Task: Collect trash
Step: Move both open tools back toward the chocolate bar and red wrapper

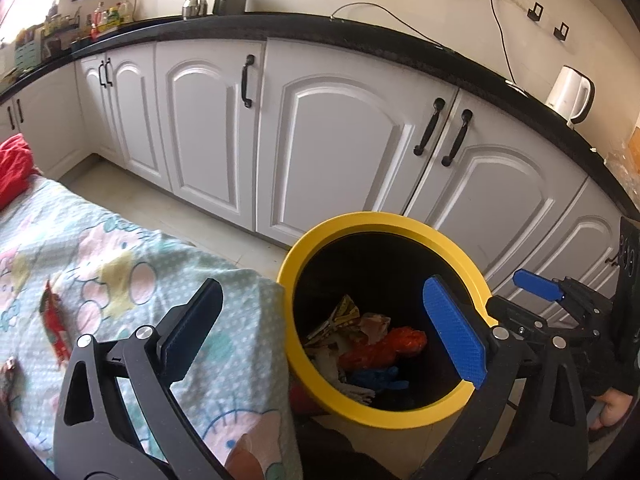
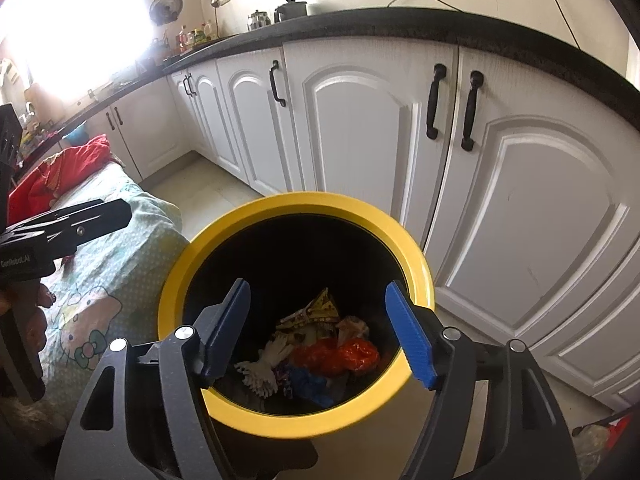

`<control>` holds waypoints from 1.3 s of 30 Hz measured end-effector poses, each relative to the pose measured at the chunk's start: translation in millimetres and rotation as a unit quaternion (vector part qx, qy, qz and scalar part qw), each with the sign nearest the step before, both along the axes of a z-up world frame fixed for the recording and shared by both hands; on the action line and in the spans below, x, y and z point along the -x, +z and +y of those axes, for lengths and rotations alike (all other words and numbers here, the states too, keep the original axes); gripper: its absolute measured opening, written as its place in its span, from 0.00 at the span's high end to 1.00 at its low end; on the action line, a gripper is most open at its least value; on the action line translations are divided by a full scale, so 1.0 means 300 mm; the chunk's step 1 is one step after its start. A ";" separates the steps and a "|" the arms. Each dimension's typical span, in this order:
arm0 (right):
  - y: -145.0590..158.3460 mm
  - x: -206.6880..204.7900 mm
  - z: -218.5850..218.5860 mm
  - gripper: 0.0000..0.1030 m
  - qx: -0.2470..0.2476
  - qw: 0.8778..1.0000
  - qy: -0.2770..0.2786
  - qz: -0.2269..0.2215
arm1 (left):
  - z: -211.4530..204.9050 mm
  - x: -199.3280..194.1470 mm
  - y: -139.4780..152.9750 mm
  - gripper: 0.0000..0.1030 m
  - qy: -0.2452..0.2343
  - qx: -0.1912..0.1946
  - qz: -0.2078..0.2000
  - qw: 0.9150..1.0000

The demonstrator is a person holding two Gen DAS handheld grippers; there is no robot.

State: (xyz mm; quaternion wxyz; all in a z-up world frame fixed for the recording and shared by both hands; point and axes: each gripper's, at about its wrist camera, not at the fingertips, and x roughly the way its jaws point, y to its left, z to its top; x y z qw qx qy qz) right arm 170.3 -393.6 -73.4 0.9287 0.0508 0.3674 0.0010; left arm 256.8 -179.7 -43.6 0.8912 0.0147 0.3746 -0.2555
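A yellow-rimmed black bin (image 1: 384,220) stands on the floor beside the cloth-covered table (image 1: 120,272). At its bottom lie an orange wrapper (image 1: 384,346), a yellow wrapper (image 1: 340,316) and a blue scrap (image 1: 376,378). My left gripper (image 1: 324,330) is open and empty, straddling the bin's left rim. In the right wrist view my right gripper (image 2: 320,334) hangs open and empty over the bin (image 2: 296,200), above the orange wrapper (image 2: 340,356) and a white fringed scrap (image 2: 260,372). A red wrapper (image 1: 54,324) lies on the cloth at left.
White cabinet doors (image 1: 340,140) under a black counter (image 1: 280,28) run close behind the bin. A white kettle (image 1: 570,94) stands on the counter. A red cloth (image 1: 14,164) lies at the table's far end. A person's hand (image 2: 24,320) holds the left gripper.
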 end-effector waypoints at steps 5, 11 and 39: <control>0.034 0.009 0.039 0.27 0.009 1.000 0.008 -0.018 | 0.057 0.028 0.026 0.10 0.017 0.000 -0.016 1.000; 0.081 0.022 0.102 0.24 0.024 0.999 0.024 -0.041 | 0.134 0.061 0.064 0.10 0.039 -0.001 -0.038 0.998; 0.168 0.055 0.502 0.23 0.044 0.988 0.128 -0.081 | 0.548 0.165 0.137 0.10 0.145 -0.020 -0.085 0.986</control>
